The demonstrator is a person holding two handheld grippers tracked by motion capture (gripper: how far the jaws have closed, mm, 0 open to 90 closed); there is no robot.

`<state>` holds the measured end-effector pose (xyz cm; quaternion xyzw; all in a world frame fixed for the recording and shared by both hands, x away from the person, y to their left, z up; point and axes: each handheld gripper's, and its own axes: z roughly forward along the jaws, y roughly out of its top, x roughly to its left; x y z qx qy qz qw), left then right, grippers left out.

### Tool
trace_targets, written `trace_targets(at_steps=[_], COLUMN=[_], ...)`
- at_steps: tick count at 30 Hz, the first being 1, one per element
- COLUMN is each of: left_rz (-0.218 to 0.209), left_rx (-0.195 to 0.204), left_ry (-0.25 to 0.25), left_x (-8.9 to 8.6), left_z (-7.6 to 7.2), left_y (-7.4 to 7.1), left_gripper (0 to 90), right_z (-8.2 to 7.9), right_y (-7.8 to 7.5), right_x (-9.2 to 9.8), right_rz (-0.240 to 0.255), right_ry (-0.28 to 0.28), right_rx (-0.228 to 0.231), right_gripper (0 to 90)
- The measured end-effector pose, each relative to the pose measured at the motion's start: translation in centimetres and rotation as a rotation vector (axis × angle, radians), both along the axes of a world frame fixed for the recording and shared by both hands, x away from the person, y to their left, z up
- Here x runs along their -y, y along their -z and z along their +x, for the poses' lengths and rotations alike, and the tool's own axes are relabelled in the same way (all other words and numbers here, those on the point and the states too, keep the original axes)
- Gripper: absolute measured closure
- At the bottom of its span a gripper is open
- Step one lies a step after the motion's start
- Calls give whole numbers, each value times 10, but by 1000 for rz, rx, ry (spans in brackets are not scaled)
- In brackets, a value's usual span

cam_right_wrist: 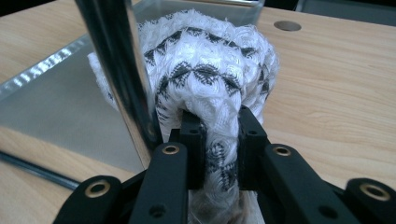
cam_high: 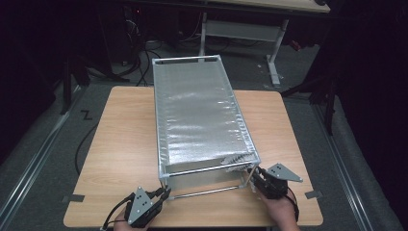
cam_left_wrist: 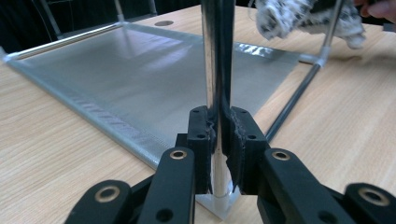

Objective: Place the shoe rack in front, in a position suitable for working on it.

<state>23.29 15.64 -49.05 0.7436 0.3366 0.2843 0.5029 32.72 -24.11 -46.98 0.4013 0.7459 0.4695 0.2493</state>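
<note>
My left gripper (cam_left_wrist: pixel 218 140) clamps the rack's (cam_high: pixel 202 115) near-left chrome post (cam_left_wrist: pixel 217 70); my right gripper (cam_right_wrist: pixel 219 144) pinches a patterned white cloth (cam_right_wrist: pixel 210 70) at its near-right corner, by the table's (cam_high: pixel 120 144) near edge. Pulling could snag cloth on the post and tilt the light rack.

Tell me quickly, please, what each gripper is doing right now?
Left gripper: shut on the upright metal post of the rack.
Right gripper: shut on the patterned cloth.
</note>
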Motion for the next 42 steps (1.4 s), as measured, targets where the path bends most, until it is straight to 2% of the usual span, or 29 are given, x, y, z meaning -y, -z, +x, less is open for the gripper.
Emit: trace_targets(at_steps=[5, 11, 17, 18, 19, 22, 27, 31, 34, 36, 38, 40, 42], left_rz=[-16, -35, -52, -98, -54, -59, -69, -65, -57, -66, -41, -40, -11], left_rx=[-4, -13, -22, -26, -16, -25, -39, -42, -42, -52, -59, -73, -73], left_ry=[4, 35, 45, 36, 41, 29, -39, -101, -172, -224, -262, -293, -343], left_x=[4, 15, 23, 26, 23, 21, 4, -15, -37, -57, -70, -83, -91], left_z=[11, 29, 47, 50, 53, 58, 62, 60, 61, 68, 76, 87, 97], left_y=[0, 0, 1, 2, 1, 1, 0, -1, -1, 0, 1, 2, 3], left_gripper=[800, 802, 804, 804, 805, 803, 805, 804, 801, 799, 798, 797, 793], right_z=[-10, -28, -50, -52, -56, -62, -63, -54, -47, -43, -39, -36, -34], right_y=[1, 1, 2, 2, 1, -1, -3, 0, 0, 0, 1, 2, 2], right_x=[6, 19, 29, 29, 29, 26, 23, 27, 27, 26, 24, 22, 19], right_rz=[-12, -22, -16, -19, -24, -40, -50, -42, -25, -18, -19, -18, -18], right_ry=[15, 53, 77, 75, 70, 51, 34, 48, 50, 42, 28, 19, 14], right_rx=[6, 5, -16, -14, -9, 12, 28, 7, 0, -7, -11, -14, -14], right_gripper=[776, 775, 777, 777, 776, 771, 767, 766, 764, 763, 762, 762, 762])
